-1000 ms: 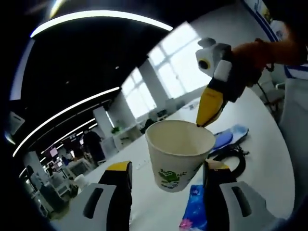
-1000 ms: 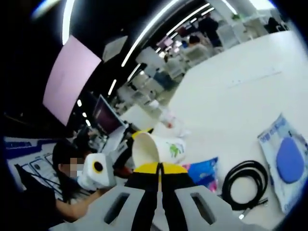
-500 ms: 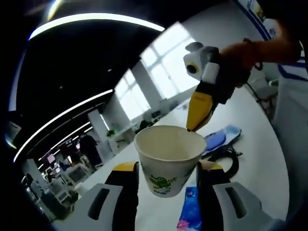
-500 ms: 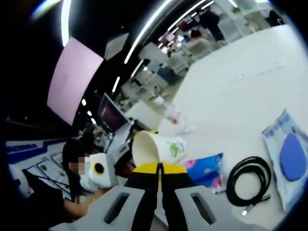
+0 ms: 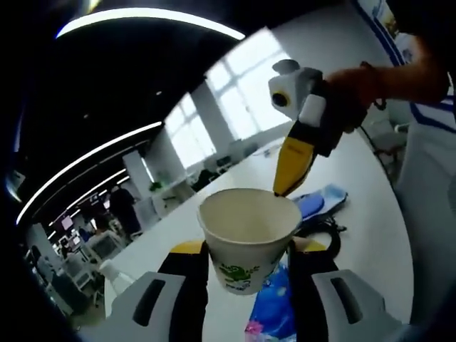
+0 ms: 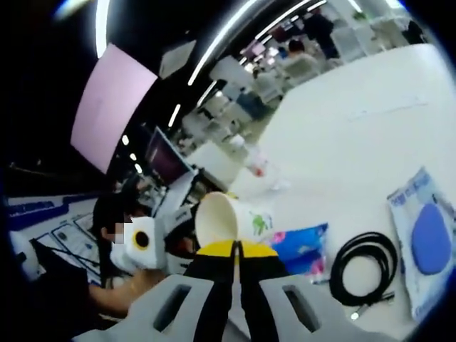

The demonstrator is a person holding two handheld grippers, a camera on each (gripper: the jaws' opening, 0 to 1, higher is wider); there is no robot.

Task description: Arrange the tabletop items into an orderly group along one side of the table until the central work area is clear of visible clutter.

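An open-plan office. Long strip lights run across a dark ceiling, tall windows light the far wall, and rows of white desks stretch back with people among them. A monitor stands nearby, and a big white table fills the foreground.

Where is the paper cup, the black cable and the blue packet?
paper cup (image 5: 246,246): left gripper view, on its front wall above the green print.
black cable (image 6: 365,267): right gripper view, on the coiled loop.
blue packet (image 6: 305,246): right gripper view, on its printed face beside the cup.
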